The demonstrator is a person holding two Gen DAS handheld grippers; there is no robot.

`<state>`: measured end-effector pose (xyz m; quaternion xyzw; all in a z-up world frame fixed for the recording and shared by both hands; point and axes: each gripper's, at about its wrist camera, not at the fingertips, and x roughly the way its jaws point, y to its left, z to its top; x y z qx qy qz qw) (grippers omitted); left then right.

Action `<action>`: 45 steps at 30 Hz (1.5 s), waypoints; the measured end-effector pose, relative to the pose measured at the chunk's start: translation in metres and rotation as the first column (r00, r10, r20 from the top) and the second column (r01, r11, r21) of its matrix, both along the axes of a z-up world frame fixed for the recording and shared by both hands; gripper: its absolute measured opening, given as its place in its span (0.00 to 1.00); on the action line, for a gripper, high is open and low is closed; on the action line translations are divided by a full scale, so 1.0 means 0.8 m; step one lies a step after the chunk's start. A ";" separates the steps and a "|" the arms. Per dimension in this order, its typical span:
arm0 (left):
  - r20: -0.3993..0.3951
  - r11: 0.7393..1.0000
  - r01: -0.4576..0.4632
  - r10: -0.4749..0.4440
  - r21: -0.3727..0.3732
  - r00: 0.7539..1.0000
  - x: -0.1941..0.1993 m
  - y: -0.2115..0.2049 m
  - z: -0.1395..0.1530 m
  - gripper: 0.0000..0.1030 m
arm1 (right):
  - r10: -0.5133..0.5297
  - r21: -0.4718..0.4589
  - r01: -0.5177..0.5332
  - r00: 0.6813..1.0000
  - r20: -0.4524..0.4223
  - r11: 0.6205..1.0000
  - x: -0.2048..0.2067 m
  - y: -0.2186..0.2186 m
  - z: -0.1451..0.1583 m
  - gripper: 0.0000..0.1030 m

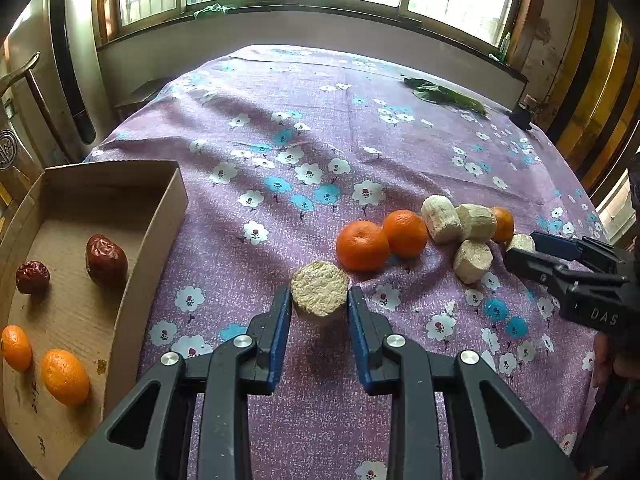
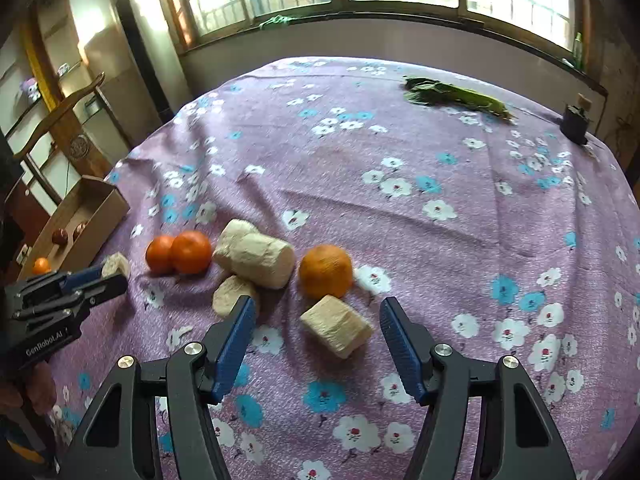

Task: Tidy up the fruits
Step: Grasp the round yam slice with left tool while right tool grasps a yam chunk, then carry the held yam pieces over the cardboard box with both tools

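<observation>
Oranges point(image 1: 64, 376), dates point(image 1: 106, 260) in cardboard box point(image 1: 160, 216)

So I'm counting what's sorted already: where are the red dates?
In the left wrist view, both red dates lie inside the cardboard box at far left, beyond two oranges.

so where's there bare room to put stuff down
Free: box floor behind the red dates, and cloth between the cardboard box and the tangerines. Crowded: tangerines and pale chunks near the right gripper.
</observation>
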<state>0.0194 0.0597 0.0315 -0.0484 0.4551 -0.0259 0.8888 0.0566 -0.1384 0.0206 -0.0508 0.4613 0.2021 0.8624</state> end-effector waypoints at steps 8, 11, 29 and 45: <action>0.017 1.000 -0.002 0.002 -0.005 1.000 -0.008 0.002 0.009 0.27 | 0.075 0.033 -0.076 0.997 0.015 0.997 -0.057 0.008 0.011 0.69; 0.017 1.000 0.007 -0.007 -0.007 1.000 -0.012 -0.002 0.009 0.27 | -0.009 0.008 0.009 1.000 -0.003 1.000 -0.043 -0.007 0.001 0.69; 0.031 1.000 0.010 -0.009 -0.028 0.999 -0.034 0.007 0.022 0.27 | 0.002 -0.019 -0.001 1.000 0.009 1.000 -0.047 0.007 -0.002 0.32; 0.092 0.999 -0.046 0.046 -0.008 0.995 -0.093 0.061 0.056 0.27 | 0.116 0.002 -0.116 0.992 0.049 0.993 -0.109 0.058 0.038 0.32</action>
